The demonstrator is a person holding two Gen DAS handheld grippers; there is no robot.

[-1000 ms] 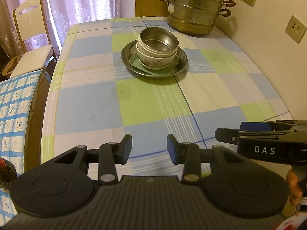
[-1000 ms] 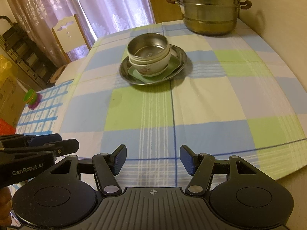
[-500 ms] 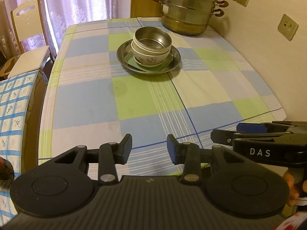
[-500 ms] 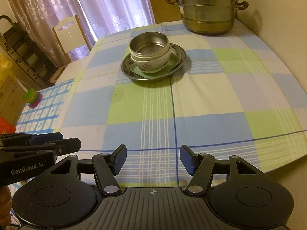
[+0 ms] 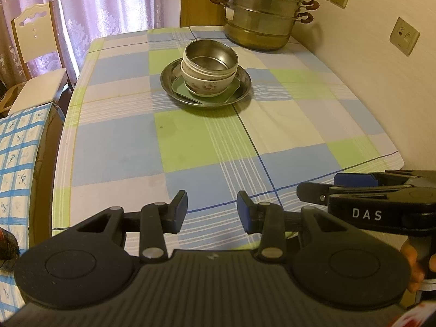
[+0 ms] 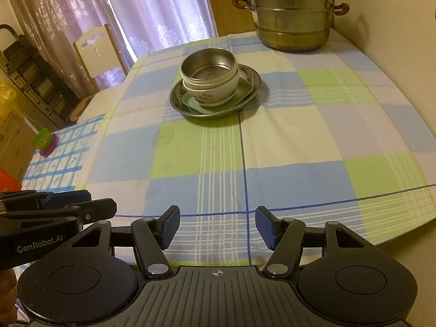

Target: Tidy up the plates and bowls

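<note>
A round steel plate (image 5: 242,87) (image 6: 250,79) lies far out on the checked tablecloth. On it rests a small green dish (image 5: 179,87) (image 6: 242,95), then a white flowered bowl (image 5: 207,84) (image 6: 212,92), then a steel bowl (image 5: 209,57) (image 6: 207,65) nested on top. My left gripper (image 5: 212,211) hovers over the table's near edge, open, nothing between its fingers. My right gripper (image 6: 217,224) also stands open and empty near that edge, and it shows from the side in the left wrist view (image 5: 338,188). Both are well short of the stack.
A tall steel steamer pot (image 5: 259,13) (image 6: 291,13) stands at the far end by the wall. A pale wooden chair (image 5: 35,62) sits left of the table. A second surface with a blue grid cloth (image 6: 54,158) bears a small green toy (image 6: 43,140).
Both views have drawn back a little from the stack, so more of the tablecloth's near edge shows. The jaws of both grippers kept their width.
</note>
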